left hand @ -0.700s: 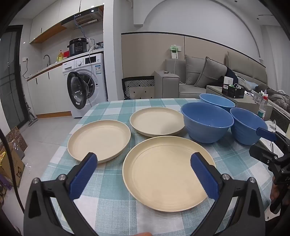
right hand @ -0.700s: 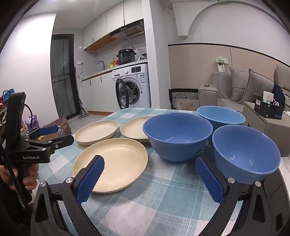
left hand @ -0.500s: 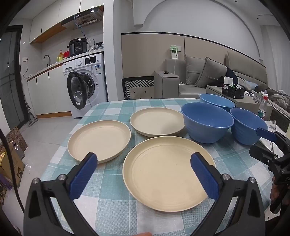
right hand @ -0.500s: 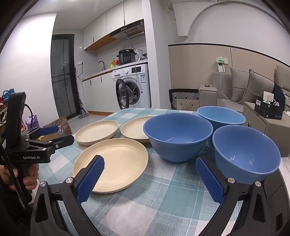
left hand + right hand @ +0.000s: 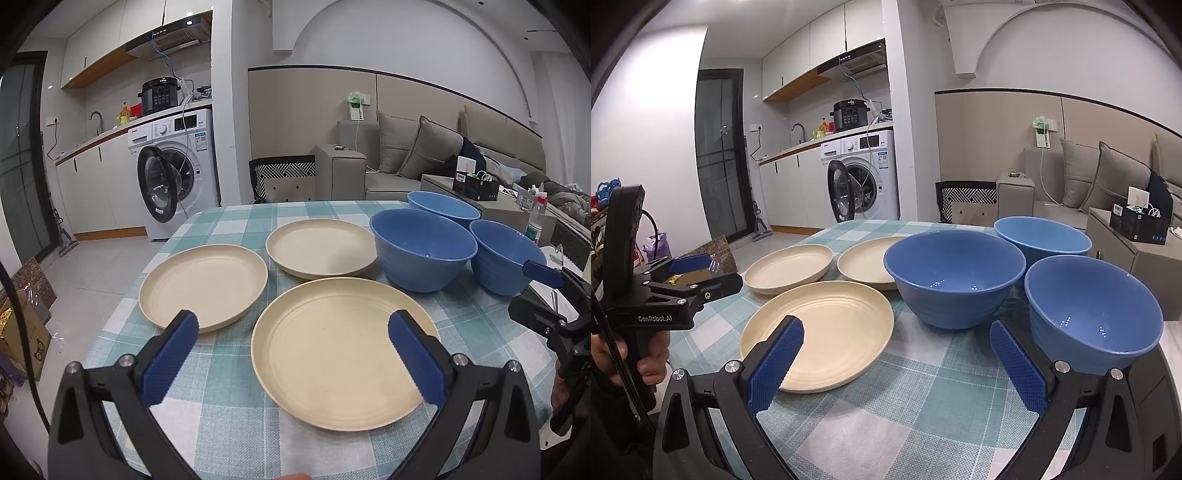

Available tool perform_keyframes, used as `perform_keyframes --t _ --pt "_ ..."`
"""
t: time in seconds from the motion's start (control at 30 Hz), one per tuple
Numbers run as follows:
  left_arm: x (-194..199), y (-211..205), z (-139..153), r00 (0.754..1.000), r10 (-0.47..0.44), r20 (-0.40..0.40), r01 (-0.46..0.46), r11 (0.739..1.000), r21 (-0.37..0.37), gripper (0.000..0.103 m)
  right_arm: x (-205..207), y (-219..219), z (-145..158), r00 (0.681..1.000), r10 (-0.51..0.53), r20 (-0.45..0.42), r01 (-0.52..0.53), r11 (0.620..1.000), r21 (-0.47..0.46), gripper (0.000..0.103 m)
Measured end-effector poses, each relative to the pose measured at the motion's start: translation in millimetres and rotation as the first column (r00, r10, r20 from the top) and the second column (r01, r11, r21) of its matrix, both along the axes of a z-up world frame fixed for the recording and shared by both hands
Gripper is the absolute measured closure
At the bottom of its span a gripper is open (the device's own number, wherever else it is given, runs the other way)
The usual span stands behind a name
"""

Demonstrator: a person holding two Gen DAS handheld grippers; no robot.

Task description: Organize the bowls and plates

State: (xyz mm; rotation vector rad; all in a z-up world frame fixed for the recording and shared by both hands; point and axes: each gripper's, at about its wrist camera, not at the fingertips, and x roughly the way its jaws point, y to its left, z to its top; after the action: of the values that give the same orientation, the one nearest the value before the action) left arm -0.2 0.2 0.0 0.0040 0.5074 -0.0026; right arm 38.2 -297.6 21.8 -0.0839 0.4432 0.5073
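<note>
We hold both tools spread wide and empty above the table's [image 5: 229,435] near edge, the left gripper [image 5: 295,354] framing the near plate [image 5: 332,354], the right gripper [image 5: 897,358] aimed between that plate and the near bowl [image 5: 1093,306] by the right edge. Nothing is stacked yet: two more plates [image 5: 203,284] [image 5: 319,245] lie apart toward the left edge and the middle, and two more bowls [image 5: 423,245] [image 5: 441,206] stand toward the far right corner. The spread layout, we judge, leaves each rim free for a grip.
</note>
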Motion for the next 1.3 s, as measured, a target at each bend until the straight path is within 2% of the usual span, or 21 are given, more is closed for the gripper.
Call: perform_keyframes --t 1.3 --pt "-2.2 3.2 2.1 1.0 0.002 0.001 -0.002 1.0 0.0 0.0 -0.4 0.3 0.1 1.0 0.0 0.004 0.0 1.0 -0.003 0.0"
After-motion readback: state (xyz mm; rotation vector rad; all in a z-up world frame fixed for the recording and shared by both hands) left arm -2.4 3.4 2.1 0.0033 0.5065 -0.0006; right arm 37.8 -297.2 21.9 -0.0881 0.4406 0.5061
